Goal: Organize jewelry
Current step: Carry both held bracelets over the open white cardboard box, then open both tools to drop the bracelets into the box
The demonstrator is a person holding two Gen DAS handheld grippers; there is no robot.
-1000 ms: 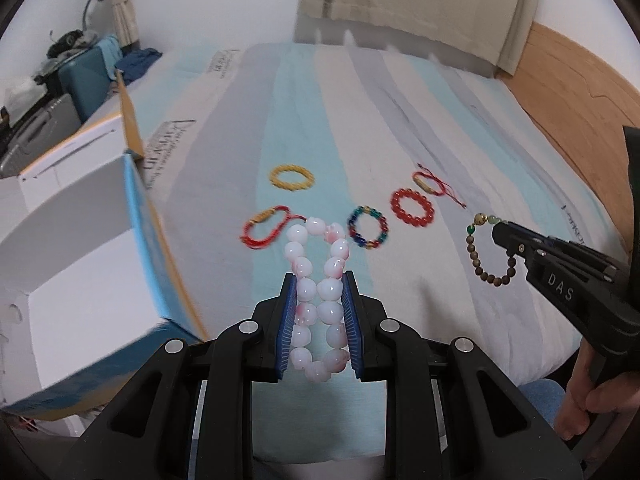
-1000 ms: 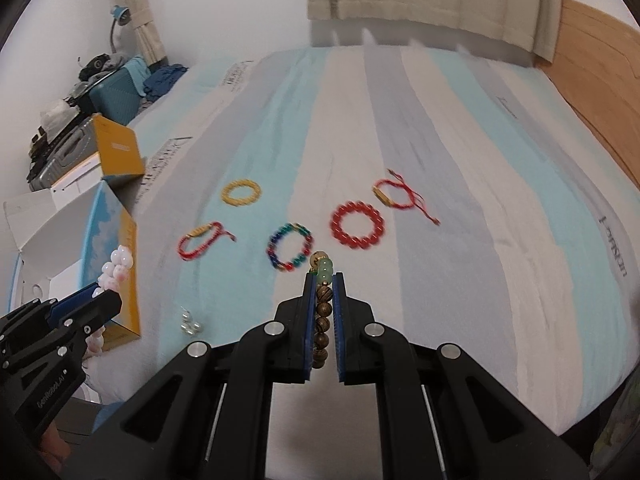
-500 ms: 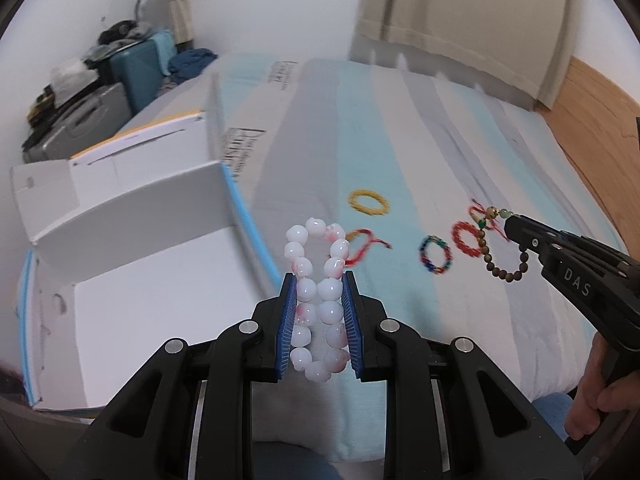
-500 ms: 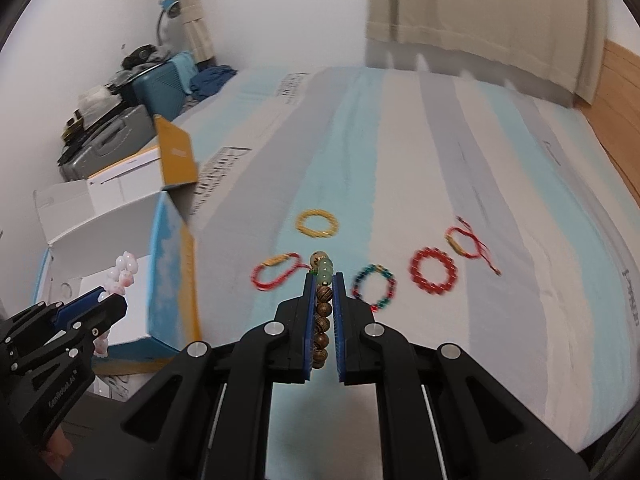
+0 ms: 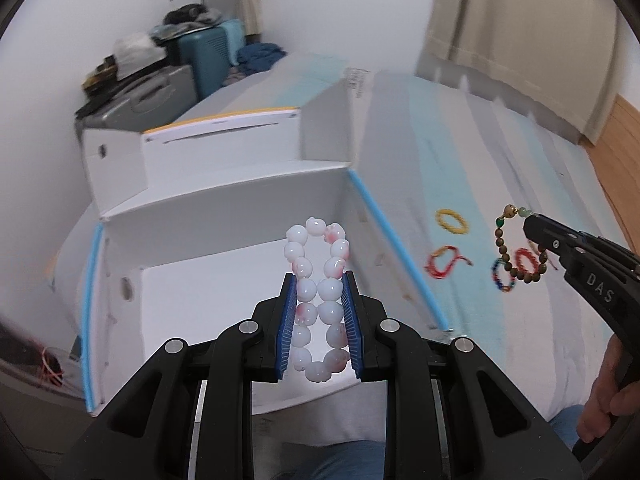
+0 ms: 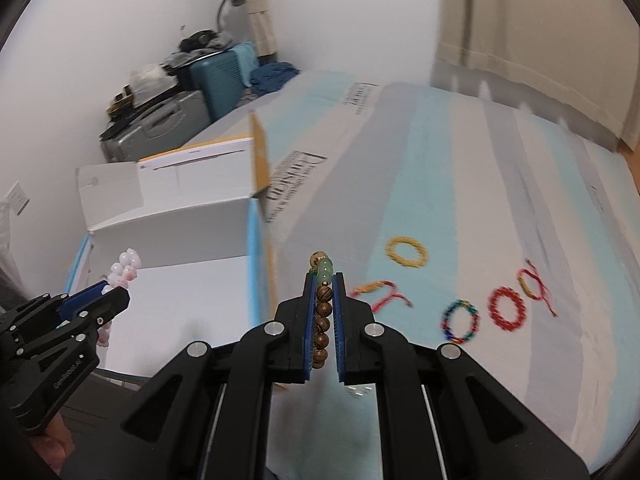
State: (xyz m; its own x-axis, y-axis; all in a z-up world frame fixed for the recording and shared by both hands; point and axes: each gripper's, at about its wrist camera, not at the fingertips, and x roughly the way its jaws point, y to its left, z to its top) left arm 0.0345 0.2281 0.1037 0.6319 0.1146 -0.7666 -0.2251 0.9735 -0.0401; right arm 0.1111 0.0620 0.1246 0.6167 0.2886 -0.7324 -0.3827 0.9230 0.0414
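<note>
**A:** What is each gripper holding?

**B:** The left gripper (image 5: 319, 322) is clamped on a pink and white bead bracelet (image 5: 318, 300), pinched flat between its blue pads (image 5: 289, 328). The loop sticks out past the fingertips toward 12 o'clock. The right gripper (image 6: 323, 320) is closed narrowly on a brown wooden bead bracelet (image 6: 322, 312), with a green bead and a tan bead poking out at the tip.

**A:** Where are they relative to the box?

**B:** In the left wrist view, the pink bracelet hangs in front of the open white cardboard box (image 5: 224, 208), whose white inside fills the frame behind it. In the right wrist view, the box (image 6: 172, 236) lies at 10 o'clock, and its blue and orange side wall stands just left of the right gripper's fingers.

**A:** And the other jewelry?

**B:** It lies on the striped bedsheet (image 6: 460, 184), well apart from both grippers. From the right wrist view, a yellow bracelet (image 6: 407, 251) sits at 1 o'clock, a red cord bracelet (image 6: 378, 294) just right of the fingertips, then a multicolored bracelet (image 6: 460, 321), a red bead bracelet (image 6: 507, 305) and a second red cord bracelet (image 6: 534, 282) toward 3 o'clock.
</note>
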